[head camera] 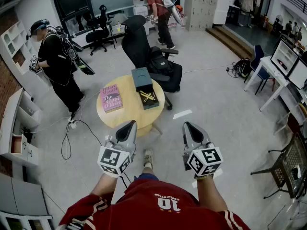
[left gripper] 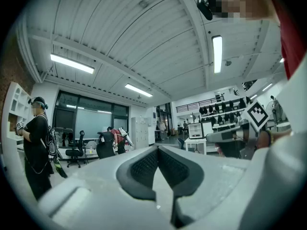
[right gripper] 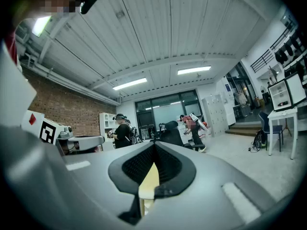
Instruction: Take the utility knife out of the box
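A round wooden table (head camera: 125, 120) stands ahead of me in the head view. On it lies a dark open box (head camera: 148, 98) with its lid (head camera: 141, 77) raised behind it, and a yellow utility knife (head camera: 147, 97) rests inside. My left gripper (head camera: 130, 124) hangs level short of the table's near edge, shut and empty. My right gripper (head camera: 188, 125) is level to the right of the table, also shut with nothing in it. The left gripper view shows its jaws (left gripper: 157, 150) closed against the room beyond. The right gripper view shows closed jaws (right gripper: 154, 145) too.
A pink book (head camera: 111, 98) lies on the table's left side. A black office chair (head camera: 138, 43) and a backpack (head camera: 168, 71) stand behind the table. One person (head camera: 57, 61) stands at the left, another (head camera: 158, 13) at the back. White shelves (head camera: 19, 128) line the left; a cable (head camera: 67, 138) crosses the floor.
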The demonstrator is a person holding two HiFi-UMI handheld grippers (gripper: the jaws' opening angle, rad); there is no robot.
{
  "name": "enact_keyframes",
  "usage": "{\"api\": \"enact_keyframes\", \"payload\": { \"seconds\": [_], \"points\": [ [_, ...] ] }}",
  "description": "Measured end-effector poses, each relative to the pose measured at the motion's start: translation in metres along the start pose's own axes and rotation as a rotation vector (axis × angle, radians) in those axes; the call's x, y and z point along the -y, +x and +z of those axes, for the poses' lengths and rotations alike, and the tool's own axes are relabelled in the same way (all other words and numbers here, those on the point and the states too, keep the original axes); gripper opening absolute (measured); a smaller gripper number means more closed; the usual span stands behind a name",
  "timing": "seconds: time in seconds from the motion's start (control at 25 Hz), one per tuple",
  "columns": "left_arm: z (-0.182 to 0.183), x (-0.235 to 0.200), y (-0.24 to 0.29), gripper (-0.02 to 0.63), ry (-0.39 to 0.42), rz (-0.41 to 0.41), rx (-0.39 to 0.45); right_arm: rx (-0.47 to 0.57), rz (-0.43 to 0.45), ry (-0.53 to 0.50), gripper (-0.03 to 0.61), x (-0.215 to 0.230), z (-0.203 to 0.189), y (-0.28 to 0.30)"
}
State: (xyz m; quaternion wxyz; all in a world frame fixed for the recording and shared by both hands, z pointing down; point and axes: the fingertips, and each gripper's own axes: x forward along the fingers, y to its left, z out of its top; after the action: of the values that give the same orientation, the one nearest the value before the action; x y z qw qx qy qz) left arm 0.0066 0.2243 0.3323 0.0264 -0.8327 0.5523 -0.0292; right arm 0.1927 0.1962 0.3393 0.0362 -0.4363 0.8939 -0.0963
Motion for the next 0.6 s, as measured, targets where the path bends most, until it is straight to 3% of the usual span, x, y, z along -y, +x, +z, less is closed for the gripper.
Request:
{"api": "enact_keyframes", "payload": {
  "seconds": [0.6],
  "points": [
    [-0.001,-0.005,0.012,0.002,0.003,-0.012,-0.011,-0.005,0.026,-0.025,-0.002,-0.003,-0.001,0.012]
  ]
}}
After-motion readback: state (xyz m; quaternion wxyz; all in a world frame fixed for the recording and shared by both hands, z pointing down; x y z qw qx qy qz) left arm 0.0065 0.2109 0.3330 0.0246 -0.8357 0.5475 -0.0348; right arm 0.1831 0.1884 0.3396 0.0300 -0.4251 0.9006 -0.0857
